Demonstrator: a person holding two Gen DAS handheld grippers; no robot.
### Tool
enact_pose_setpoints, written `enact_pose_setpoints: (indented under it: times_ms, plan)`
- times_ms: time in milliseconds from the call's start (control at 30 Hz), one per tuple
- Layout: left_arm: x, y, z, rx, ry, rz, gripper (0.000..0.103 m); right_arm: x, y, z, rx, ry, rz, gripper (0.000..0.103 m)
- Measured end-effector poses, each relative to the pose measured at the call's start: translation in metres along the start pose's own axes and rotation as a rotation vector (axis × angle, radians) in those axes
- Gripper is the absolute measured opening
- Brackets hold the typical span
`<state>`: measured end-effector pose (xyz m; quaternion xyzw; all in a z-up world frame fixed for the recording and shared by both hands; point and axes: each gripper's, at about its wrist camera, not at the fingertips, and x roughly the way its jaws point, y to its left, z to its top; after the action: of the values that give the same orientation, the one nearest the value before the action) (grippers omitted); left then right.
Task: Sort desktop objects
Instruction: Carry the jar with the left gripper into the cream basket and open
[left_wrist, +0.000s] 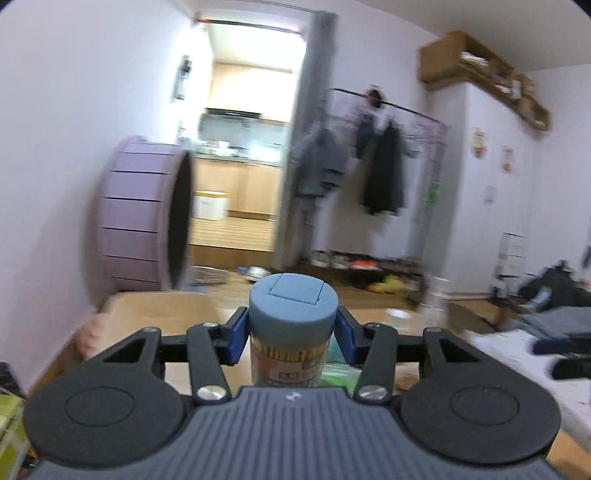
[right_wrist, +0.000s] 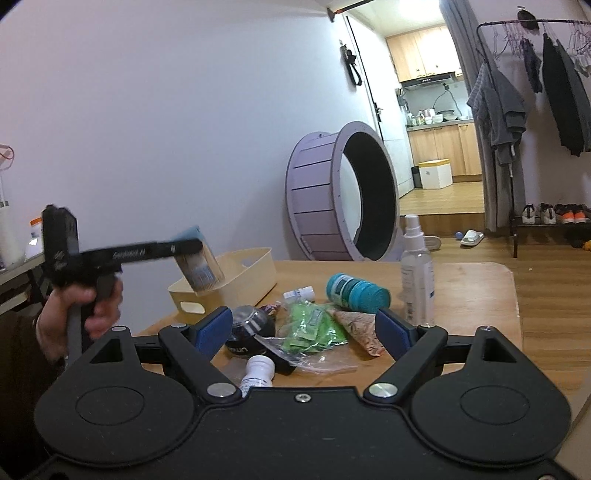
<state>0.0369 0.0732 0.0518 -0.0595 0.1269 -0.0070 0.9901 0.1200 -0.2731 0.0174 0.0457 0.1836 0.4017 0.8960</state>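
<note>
Left gripper (left_wrist: 291, 334): jaws pinch the blue-capped jar (left_wrist: 293, 306) by its cap; the jar hangs in the air, tilted, just over the cream bin (right_wrist: 236, 273) (so the bin is right below it).
Right gripper (right_wrist: 304, 328): jaws spread wide, holding nothing; the pile sits just ahead, with the teal bottle (right_wrist: 356, 293) lying on its side.
Hard to see: the jar is blurry; its label cannot be read.

Surface (right_wrist: 461, 295): light wood, smooth, low sheen. Basket (right_wrist: 255, 273): cream plastic, matt. Spray bottle (right_wrist: 417, 273): clear glossy plastic. Bag (right_wrist: 314, 332): thin clear film, shiny, crinkled. Jar (left_wrist: 291, 332): matt blue-grey plastic lid, glossy printed label. Left tool (left_wrist: 291, 332): matt black plastic, blue pads, bright metal screws.
</note>
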Motion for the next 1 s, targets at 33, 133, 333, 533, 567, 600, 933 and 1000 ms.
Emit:
enact_pose_setpoints:
  times_ms: [33, 133, 333, 533, 567, 600, 933, 1000]
  plan:
    - [0.001, 0.008, 0.002, -0.007, 0.002, 0.024, 0.049, 0.002, 0.000, -0.001, 0.000, 0.006, 0.000, 0.084]
    - [0.006, 0.032, 0.006, -0.025, 0.008, 0.093, 0.049, 0.006, 0.003, -0.001, 0.002, 0.019, 0.002, 0.084]
    - [0.025, 0.051, 0.001, -0.018, 0.070, 0.164, 0.049, 0.015, 0.011, -0.003, -0.006, 0.047, 0.009, 0.084]
    - [0.039, 0.062, -0.009, -0.015, 0.156, 0.188, 0.049, 0.019, 0.016, -0.004, -0.019, 0.070, 0.015, 0.085]
    - [0.037, 0.064, -0.010, -0.013, 0.165, 0.189, 0.049, 0.019, 0.017, -0.004, -0.020, 0.071, 0.017, 0.085]
    - [0.035, 0.065, -0.011, -0.011, 0.173, 0.191, 0.049, 0.019, 0.018, -0.003, -0.021, 0.072, 0.019, 0.085]
    - [0.009, 0.067, -0.017, 0.039, 0.237, 0.186, 0.049, 0.022, 0.028, -0.004, -0.039, 0.084, 0.046, 0.087]
    - [0.000, 0.065, -0.018, 0.052, 0.249, 0.190, 0.049, 0.022, 0.031, -0.004, -0.044, 0.086, 0.054, 0.087]
